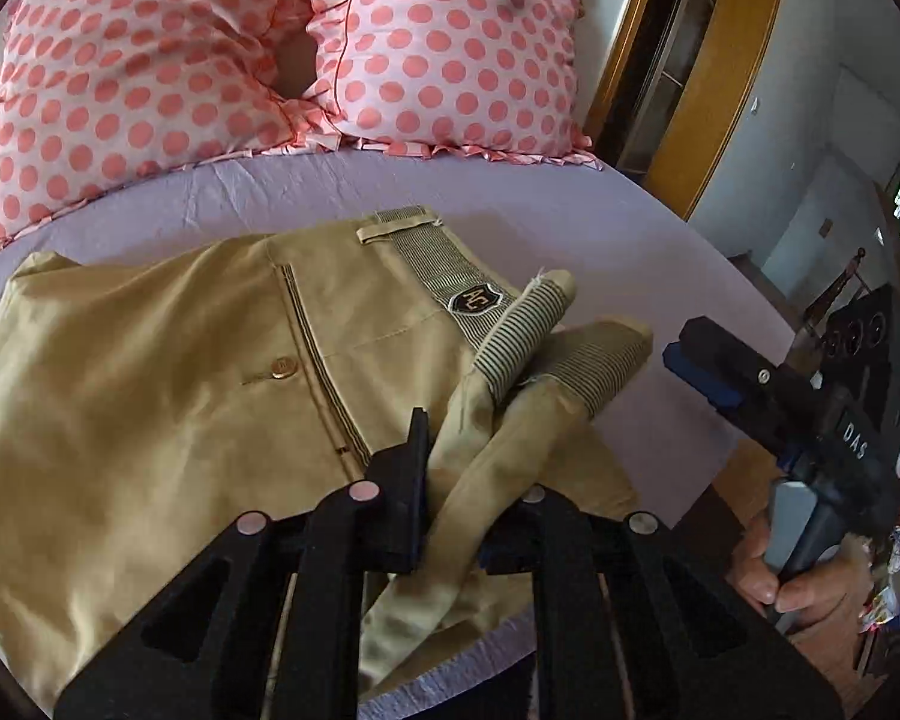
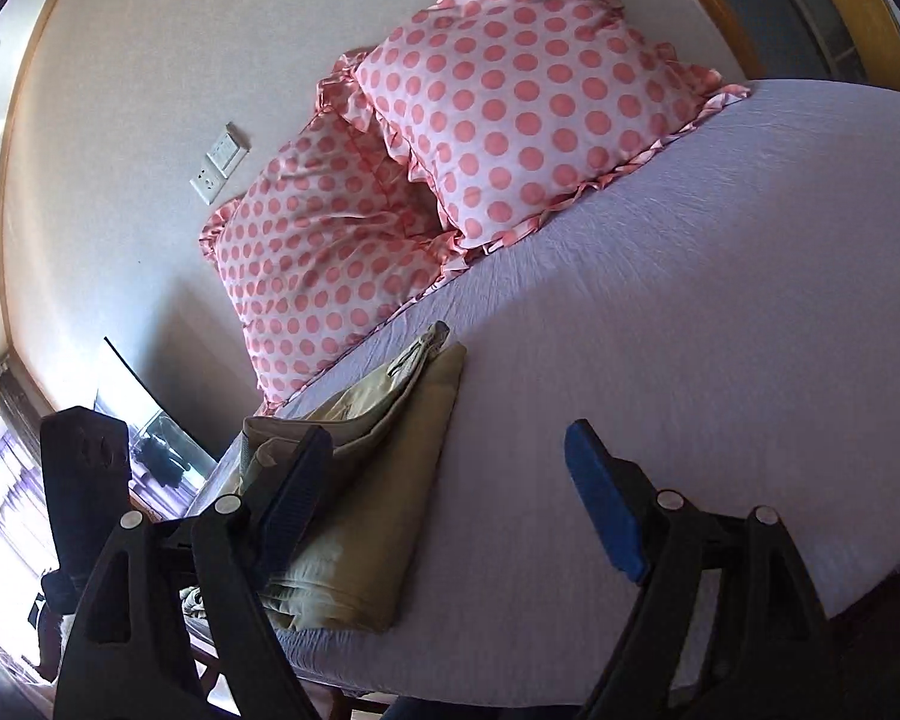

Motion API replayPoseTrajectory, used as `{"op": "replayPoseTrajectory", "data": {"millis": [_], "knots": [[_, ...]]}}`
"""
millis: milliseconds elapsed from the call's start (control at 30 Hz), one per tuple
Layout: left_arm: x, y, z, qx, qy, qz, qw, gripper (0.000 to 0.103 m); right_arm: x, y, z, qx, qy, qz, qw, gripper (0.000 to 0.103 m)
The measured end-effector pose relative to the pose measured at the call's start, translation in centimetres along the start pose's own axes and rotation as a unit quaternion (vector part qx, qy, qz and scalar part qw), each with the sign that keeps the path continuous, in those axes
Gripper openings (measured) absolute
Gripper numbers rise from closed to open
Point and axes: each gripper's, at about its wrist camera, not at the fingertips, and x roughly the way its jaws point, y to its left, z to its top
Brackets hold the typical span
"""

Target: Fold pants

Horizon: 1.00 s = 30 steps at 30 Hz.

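Note:
Khaki pants lie folded on a lilac bed sheet, with a button, a striped waistband and a black crest label facing up. My left gripper is shut on the two striped leg cuffs, held over the folded pile. My right gripper is seen at the right in the left wrist view, off the pants, in a hand. In the right wrist view my right gripper is open and empty above the sheet, and the folded pants lie under its left finger.
Two pink polka-dot pillows lean at the head of the bed, also in the right wrist view. A wooden wardrobe stands beyond the bed's right side. The bed edge runs close below the grippers. A wall socket is on the wall.

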Motion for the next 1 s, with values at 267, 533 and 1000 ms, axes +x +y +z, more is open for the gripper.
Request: {"op": "replayPoseTrajectory", "data": {"millis": [267, 533, 1000], "knots": [[-0.8, -3.0, -2.3, 0.078, 0.010, -0.001, 0.9969, 0.036, 1.5, 0.8, 1.6, 0.012, 0.022, 0.046, 0.999, 0.087], [-8.1, 3.8, -3.2, -0.038, -0.043, -0.132, 0.9895, 0.071, 8.1, 3.5, 3.2, -0.020, 0.132, 0.033, 0.990, 0.080], [-5.3, 24.1, -1.5, -0.277, 0.023, -0.045, 0.9595, 0.072, 14.9, 3.1, 4.0, -0.017, 0.211, -0.001, 0.977, 0.044]]}}
